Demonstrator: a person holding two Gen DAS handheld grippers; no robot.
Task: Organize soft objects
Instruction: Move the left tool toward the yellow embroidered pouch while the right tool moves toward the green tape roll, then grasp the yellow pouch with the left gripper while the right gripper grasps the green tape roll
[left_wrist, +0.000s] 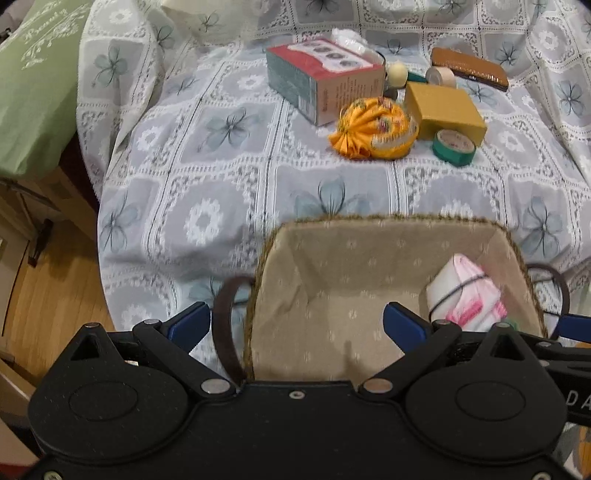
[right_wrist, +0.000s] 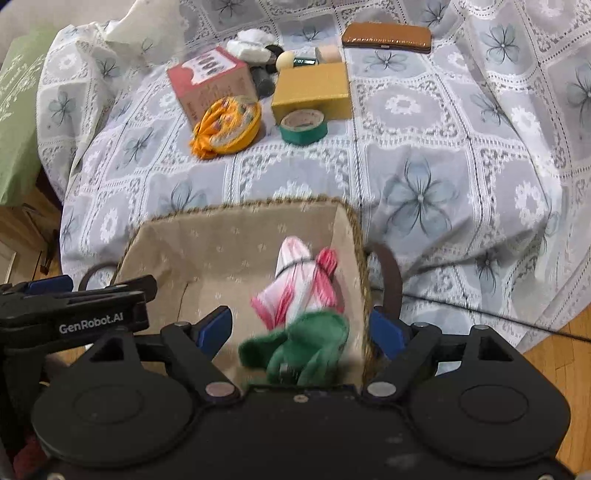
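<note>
Left wrist view: left gripper (left_wrist: 295, 325) hangs over the near end of the basket (left_wrist: 388, 219), jaws spread wide with nothing between them; one finger is outside the basket's left wall by the dark loop handle (left_wrist: 223, 325).
Right wrist view: right gripper (right_wrist: 301, 332) is released, jaws wide, above the basket's right end.
Green cloth (right_wrist: 306, 345): crumpled between the right gripper's spread fingers, apparently lying inside the basket against the near wall (contact with a finger is hard to judge).
Pink-and-white bundle (right_wrist: 299, 280): tied with a dark band, in the basket's right corner, just beyond the green cloth.
Orange cloth (left_wrist: 373, 129): on the floral cover (left_wrist: 221, 177), well beyond the basket, beside the red box (left_wrist: 321, 83).
Green tape roll (left_wrist: 454, 147): against the yellow box (left_wrist: 443, 107).
Brown case (right_wrist: 387, 37): farthest back.
</note>
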